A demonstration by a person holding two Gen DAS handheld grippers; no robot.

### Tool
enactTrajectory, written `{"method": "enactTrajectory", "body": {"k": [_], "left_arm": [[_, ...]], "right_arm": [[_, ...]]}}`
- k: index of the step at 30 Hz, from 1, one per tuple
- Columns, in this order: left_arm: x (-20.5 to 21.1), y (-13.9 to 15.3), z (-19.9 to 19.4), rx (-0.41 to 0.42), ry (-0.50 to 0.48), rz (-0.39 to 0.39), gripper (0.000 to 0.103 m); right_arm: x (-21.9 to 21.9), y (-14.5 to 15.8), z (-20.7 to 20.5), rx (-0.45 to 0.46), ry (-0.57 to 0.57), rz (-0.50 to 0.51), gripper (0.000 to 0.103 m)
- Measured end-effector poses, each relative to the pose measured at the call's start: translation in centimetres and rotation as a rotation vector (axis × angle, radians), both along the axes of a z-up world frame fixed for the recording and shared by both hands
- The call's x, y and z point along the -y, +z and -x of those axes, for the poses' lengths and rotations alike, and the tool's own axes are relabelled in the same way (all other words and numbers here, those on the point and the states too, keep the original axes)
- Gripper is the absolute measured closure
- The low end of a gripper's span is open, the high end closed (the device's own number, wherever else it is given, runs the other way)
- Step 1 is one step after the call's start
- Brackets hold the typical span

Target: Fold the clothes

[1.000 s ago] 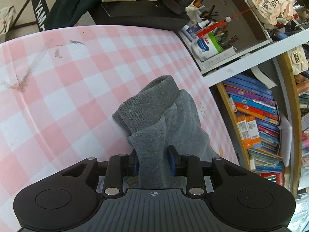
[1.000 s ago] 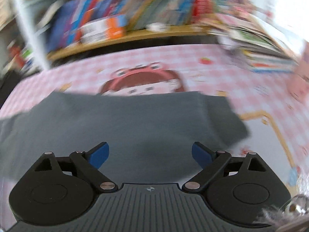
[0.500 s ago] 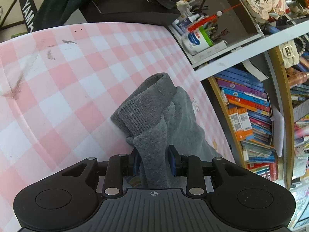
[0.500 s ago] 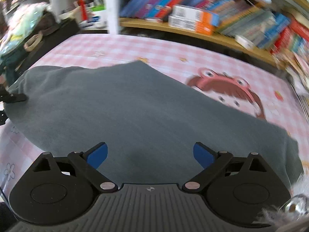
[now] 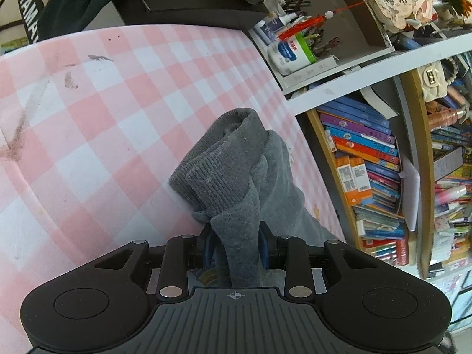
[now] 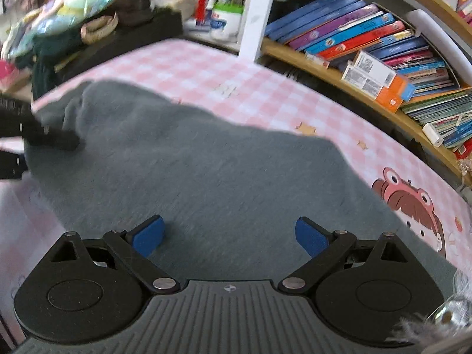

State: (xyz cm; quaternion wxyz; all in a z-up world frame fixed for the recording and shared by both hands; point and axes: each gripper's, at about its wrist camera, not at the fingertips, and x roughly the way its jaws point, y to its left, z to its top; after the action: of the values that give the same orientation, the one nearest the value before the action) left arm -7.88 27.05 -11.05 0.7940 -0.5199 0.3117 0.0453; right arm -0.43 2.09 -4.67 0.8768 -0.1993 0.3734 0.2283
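Observation:
A grey knitted garment (image 6: 212,171) lies spread over the pink checked table cover (image 6: 206,67). Its ribbed cuff end (image 5: 224,162) stands bunched up in the left wrist view. My left gripper (image 5: 236,246) is shut on the grey fabric just behind that cuff, lifting it off the cover (image 5: 88,147). In the right wrist view my right gripper (image 6: 230,236) hovers open above the middle of the garment, blue pads wide apart with nothing between them. The left gripper (image 6: 44,138) shows as a dark blurred shape at the garment's far left end.
A bookshelf (image 6: 383,53) packed with books runs along the table's far edge. A black box (image 5: 191,3) with dark clothes and clutter sits beyond the table's end, beside a tub of pens (image 5: 292,53). A cartoon print (image 6: 413,206) marks the cover at right.
My right gripper has swept along the garment toward its left end and rolled, still open. The left gripper keeps its hold on the cuff end, tilting slightly.

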Motion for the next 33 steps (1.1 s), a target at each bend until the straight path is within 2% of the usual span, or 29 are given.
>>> {"method": "enactTrajectory", "body": {"k": [3, 7, 8, 10, 12, 14, 15, 19, 23, 27, 33], "left_arm": [[-0.2, -0.1, 0.0, 0.001, 0.005, 0.015, 0.073], [0.2, 0.1, -0.3, -0.002, 0.009, -0.011, 0.075], [0.3, 0.2, -0.4, -0.001, 0.01, -0.014, 0.08], [0.3, 0.1, -0.9, -0.011, 0.012, -0.007, 0.081], [0.3, 0.1, -1.2, -0.024, 0.018, 0.012, 0.091], [0.5, 1.0, -1.3, 0.016, 0.021, 0.01, 0.092], [0.9, 1.8, -1.3, 0.049, 0.008, -0.014, 0.093], [3.9, 6.3, -1.6, 0.198, -0.106, -0.208, 0.093], [8.5, 10.3, -1.9, 0.291, -0.245, -0.474, 0.093], [13.4, 12.4, -2.5, 0.309, -0.362, -0.693, 0.093], [19.6, 13.1, -3.9, 0.283, -0.49, -0.859, 0.092]], "right_arm": [[-0.2, -0.2, 0.0, -0.002, -0.016, 0.007, 0.005], [-0.1, -0.3, 0.1, -0.01, -0.037, 0.002, 0.005], [-0.2, -0.4, 0.2, -0.007, -0.037, 0.005, 0.005], [-0.3, -0.5, 0.3, -0.003, -0.037, 0.009, 0.005], [-0.4, -0.6, 0.2, -0.004, -0.036, 0.008, 0.004], [-0.4, -0.6, 0.1, -0.013, -0.036, -0.002, 0.004], [-0.2, -0.5, -0.1, -0.023, -0.04, -0.01, 0.004], [0.9, 0.1, -0.8, -0.079, -0.061, -0.068, 0.004], [3.6, 2.2, -0.8, -0.041, -0.058, -0.145, 0.004], [7.9, 3.9, -1.3, 0.001, -0.141, -0.218, 0.004], [15.3, 4.4, -1.9, -0.025, -0.297, -0.329, 0.004]]}}
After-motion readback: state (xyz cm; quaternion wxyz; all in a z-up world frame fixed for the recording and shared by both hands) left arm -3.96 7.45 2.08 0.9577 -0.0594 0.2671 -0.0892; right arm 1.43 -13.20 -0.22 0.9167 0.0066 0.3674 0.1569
